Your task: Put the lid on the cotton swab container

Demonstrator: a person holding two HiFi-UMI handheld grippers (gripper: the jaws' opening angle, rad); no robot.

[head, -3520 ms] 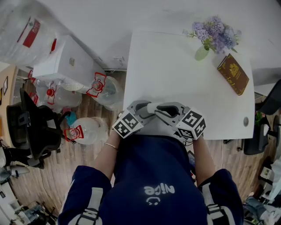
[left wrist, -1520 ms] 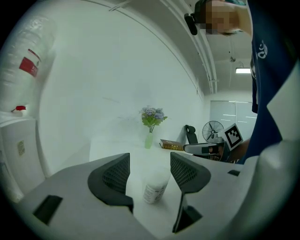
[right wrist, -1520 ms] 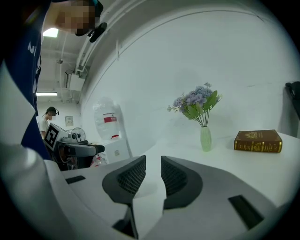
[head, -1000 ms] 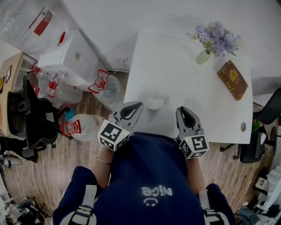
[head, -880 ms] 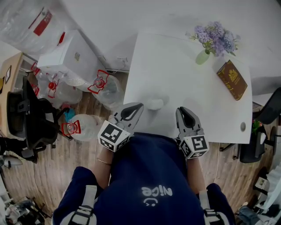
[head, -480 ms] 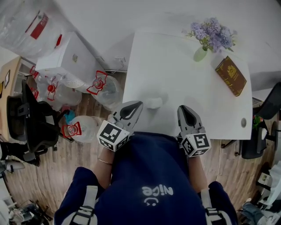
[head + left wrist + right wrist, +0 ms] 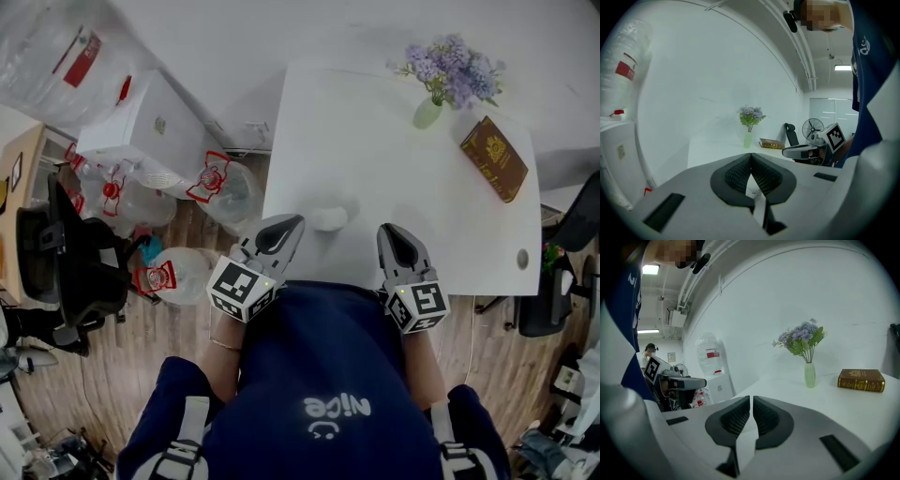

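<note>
**Task item.** Head view: cotton swab container (image 7: pixel 330 217), small, whitish, round, stands on the white table (image 7: pixel 375 141) close to the near edge, left of centre. Lid can't be told apart from the body at this res. Nothing touches it.

**Grippers.**
- Left gripper (image 7: pixel 289 223) sits at approx. 8 o'clock of the container, just beside it but apart, tip over the table edge and pointing toward 1 o'clock. In the left gripper view its pads (image 7: pixel 740 171) meet at the tips, with nothing clamped.
- Right gripper (image 7: pixel 389 232) sits at approx. 4 o'clock of the container, near it but farther off than the left, pointing toward 12 o'clock. In the right gripper view its pads (image 7: pixel 764 416) are all but together, with only a hairline slit and nothing in it.

**On the table.**
- Green vase (image 7: pixel 428 112) w/ purple flowers stands upright at 1 o'clock of the container, by the far edge.
- Brown book (image 7: pixel 494 157) w/ gold print lies flat just beside the vase, at 2 o'clock of the container.
- Cable grommet (image 7: pixel 522 260) is at 3 o'clock, near the right front corner.
- All three are well apart from the container and from both grippers.

**Off the table, 9 o'clock side.**
- White water dispenser (image 7: pixel 150 122).
- Water bottles (image 7: pixel 220 192) w/ red labels on the wood floor.
- Black office chair (image 7: pixel 70 262).
- The left gripper view also shows a fan (image 7: pixel 812 129) beyond the table.
</note>
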